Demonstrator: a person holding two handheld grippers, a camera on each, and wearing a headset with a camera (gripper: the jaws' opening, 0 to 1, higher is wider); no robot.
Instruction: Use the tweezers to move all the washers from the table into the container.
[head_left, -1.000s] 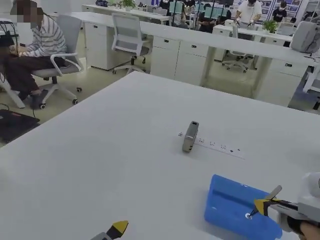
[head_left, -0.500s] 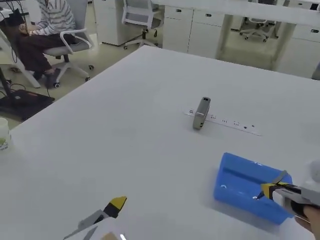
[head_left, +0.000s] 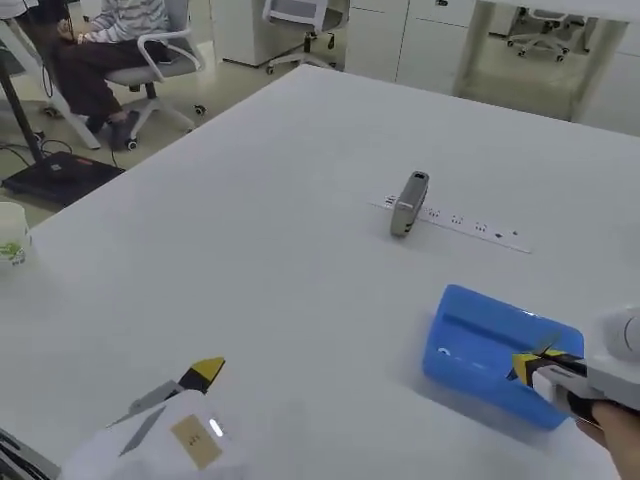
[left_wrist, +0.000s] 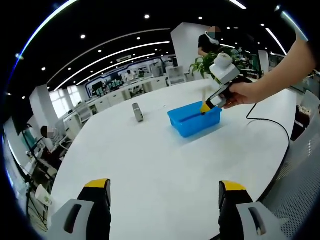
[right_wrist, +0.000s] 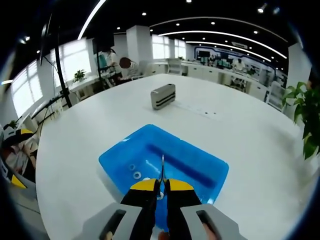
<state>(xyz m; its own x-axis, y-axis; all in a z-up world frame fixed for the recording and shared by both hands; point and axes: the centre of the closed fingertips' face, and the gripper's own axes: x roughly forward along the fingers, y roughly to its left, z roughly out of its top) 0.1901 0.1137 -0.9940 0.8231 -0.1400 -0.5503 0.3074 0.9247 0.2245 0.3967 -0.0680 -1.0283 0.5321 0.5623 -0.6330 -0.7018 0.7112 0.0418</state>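
Tweezers (right_wrist: 162, 166) still pinched in right gripper (right_wrist: 162, 186) jaws over container (right_wrist: 199, 167), washers (right_wrist: 135, 174) inside, left gripper (left_wrist: 165, 185) jaws wide, empty.

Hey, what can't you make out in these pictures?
Right gripper view: tweezers too thin at the tips to show whether they pinch a washer.
Same view: right gripper hides part of the container floor, so washers can't be counted.
Head view: loose washers on the table, too small to tell.

Left gripper (left_wrist: 165, 184), right gripper (right_wrist: 161, 185): grey bodies, yellow-tipped.
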